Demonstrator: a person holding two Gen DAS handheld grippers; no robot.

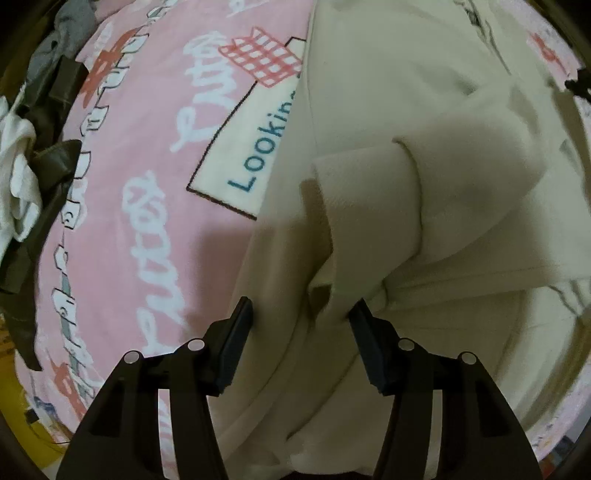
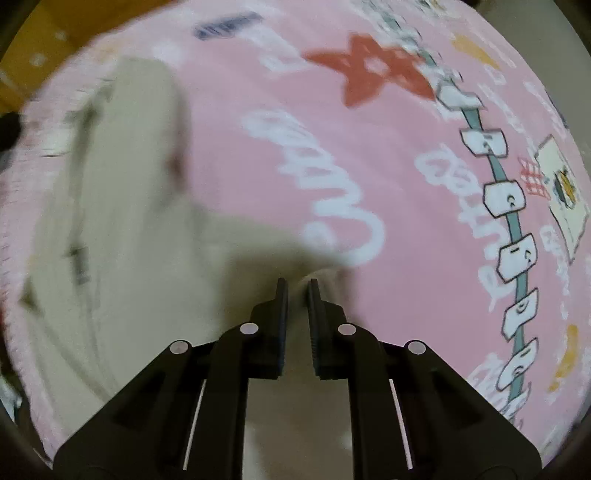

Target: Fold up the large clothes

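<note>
A large cream garment lies on a pink printed blanket. In the left wrist view a folded sleeve with its cuff lies across the garment's body. My left gripper is open, its jaws wide apart over a raised fold of the cream cloth. In the right wrist view, which is blurred, the same cream garment stretches off to the left. My right gripper is shut on a pinch of the cream cloth and holds it above the blanket.
A heap of other clothes, white, dark olive and grey, lies beyond the blanket's left edge. The blanket's edge shows at the left in the right wrist view. A yellow surface lies beside it.
</note>
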